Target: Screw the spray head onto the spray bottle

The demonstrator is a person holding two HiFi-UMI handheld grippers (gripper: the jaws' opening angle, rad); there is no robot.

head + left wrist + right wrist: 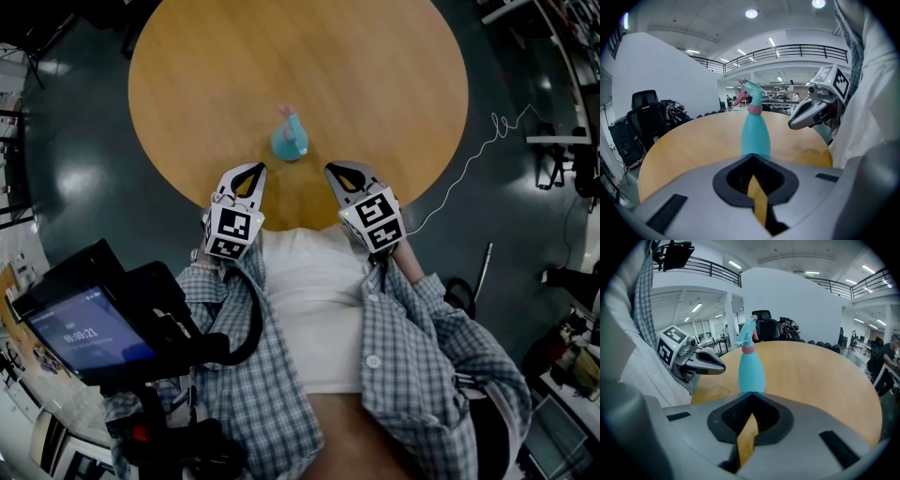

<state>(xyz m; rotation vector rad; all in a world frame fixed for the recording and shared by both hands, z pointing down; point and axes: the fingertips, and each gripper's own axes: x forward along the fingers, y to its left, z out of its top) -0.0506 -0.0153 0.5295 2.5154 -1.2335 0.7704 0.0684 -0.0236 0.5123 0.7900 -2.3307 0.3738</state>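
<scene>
A teal spray bottle [290, 139] stands upright on the round wooden table [375, 75], near its front edge. The teal spray head [751, 90] with a pink trigger sits on the bottle's pink collar. The same bottle [755, 132] rises just beyond my left gripper's tips, and the bottle [751, 368] also stands ahead in the right gripper view. My left gripper [247, 172] and right gripper [343, 172] hover over the table's near edge, on either side of the bottle and short of it. Both are shut and hold nothing.
A person's white shirt and checked overshirt [309, 309] fill the space behind the grippers. A phone on a rig [89, 328] sits at lower left. Black office chairs [644, 119] stand beyond the table. A white cable [469, 159] trails on the dark floor to the right.
</scene>
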